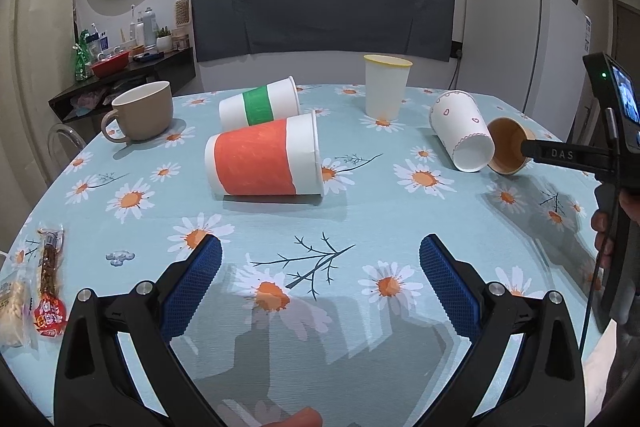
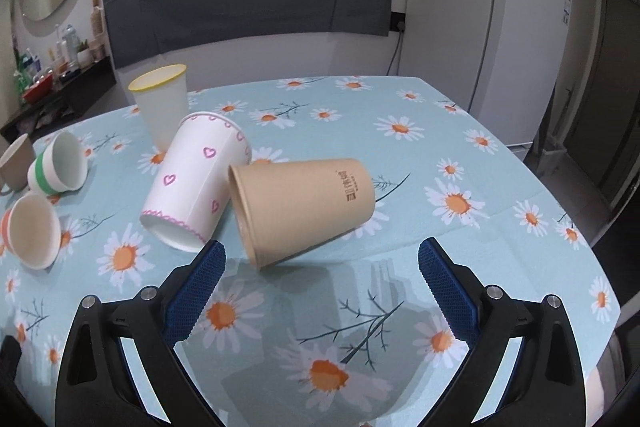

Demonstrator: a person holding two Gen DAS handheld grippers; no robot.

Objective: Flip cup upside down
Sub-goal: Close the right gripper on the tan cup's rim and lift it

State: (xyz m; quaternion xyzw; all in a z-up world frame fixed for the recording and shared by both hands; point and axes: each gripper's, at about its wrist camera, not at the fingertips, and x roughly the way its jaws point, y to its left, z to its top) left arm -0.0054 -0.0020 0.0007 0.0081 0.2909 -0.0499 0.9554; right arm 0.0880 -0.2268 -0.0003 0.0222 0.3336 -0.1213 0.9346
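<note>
Right wrist view: right gripper (image 2: pixel 320 267) hangs just short of the brown cup (image 2: pixel 300 207), jaws wide, nothing between them.
Target (judged): brown cup, the one nearest these jaws; it lies on its side on the tablecloth (image 2: pixel 460 131), mouth toward the left, base toward the right, just beside the heart cup (image 2: pixel 196 183).
Left gripper (image 1: pixel 320 267): jaws wide, holding nothing, low over the near cloth; orange cup (image 1: pixel 260 163) lies on its side just ahead.
Other cups: green cup (image 1: pixel 260 107) on its side behind the orange one; yellow-rim cup (image 1: pixel 386 87) and mug (image 1: pixel 140 111) upright at the far side.
Snack packets (image 1: pixel 48 291): near left edge.
Doing it well: close across the cup's mid-wall, lightly, since paper will likely crush; lift clear, then turn the mouth down before setting it flat.
Risk: nudging the heart cup; the round wall may roll away.
Writing: dark printed mark on the brown cup, too small to read; "DAS" on the black bar of the other tool in the left wrist view.
</note>
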